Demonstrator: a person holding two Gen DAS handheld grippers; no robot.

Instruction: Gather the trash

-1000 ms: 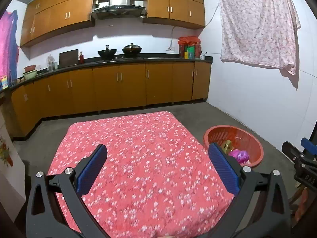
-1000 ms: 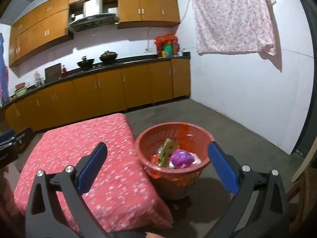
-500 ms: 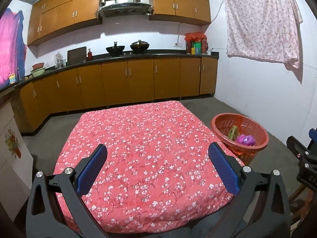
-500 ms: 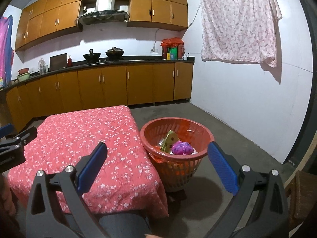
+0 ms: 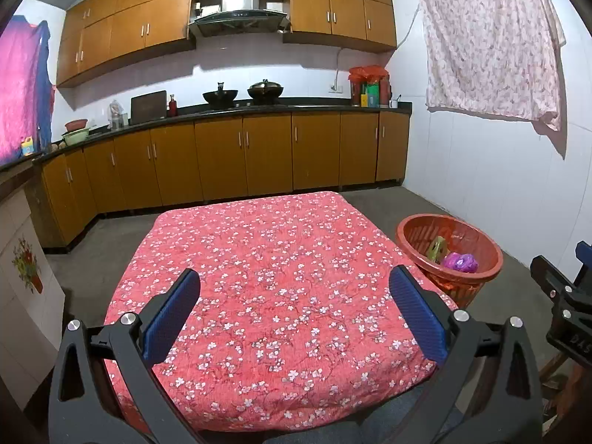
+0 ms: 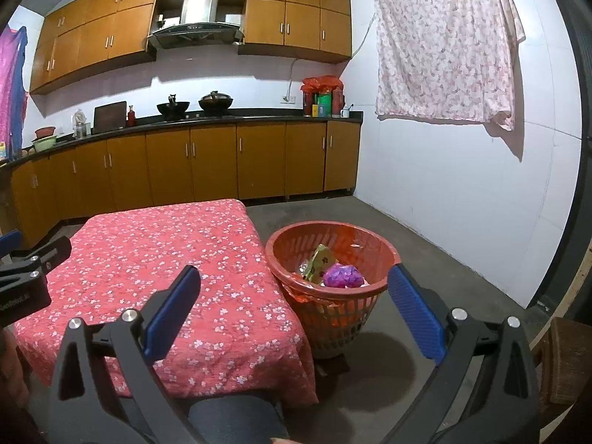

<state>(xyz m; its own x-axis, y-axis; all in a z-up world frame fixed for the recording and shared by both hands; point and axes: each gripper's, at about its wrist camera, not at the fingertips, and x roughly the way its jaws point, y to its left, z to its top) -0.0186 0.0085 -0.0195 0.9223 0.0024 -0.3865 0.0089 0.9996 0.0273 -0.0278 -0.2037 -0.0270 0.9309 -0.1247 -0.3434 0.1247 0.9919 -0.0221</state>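
An orange plastic basket (image 6: 370, 244) stands on the floor right of a low table with a red flowered cloth (image 6: 155, 255). Inside lie a purple crumpled wrapper (image 6: 342, 275) and a green-yellow packet (image 6: 320, 262). The basket also shows in the left wrist view (image 5: 410, 235), with the purple wrapper (image 5: 460, 262). My left gripper (image 5: 296, 307) is open and empty above the near half of the cloth (image 5: 281, 259). My right gripper (image 6: 294, 301) is open and empty, held back from the basket. No trash shows on the cloth.
Brown kitchen cabinets (image 5: 240, 159) with pots on the counter line the back wall. A white wall with a hanging pink cloth (image 6: 444, 48) is on the right. Grey floor (image 6: 425, 259) surrounds the table. A wooden chair edge (image 6: 566, 355) is at far right.
Both grippers have pulled back and up from the table and basket, so both look farther away. Both stay open and empty.
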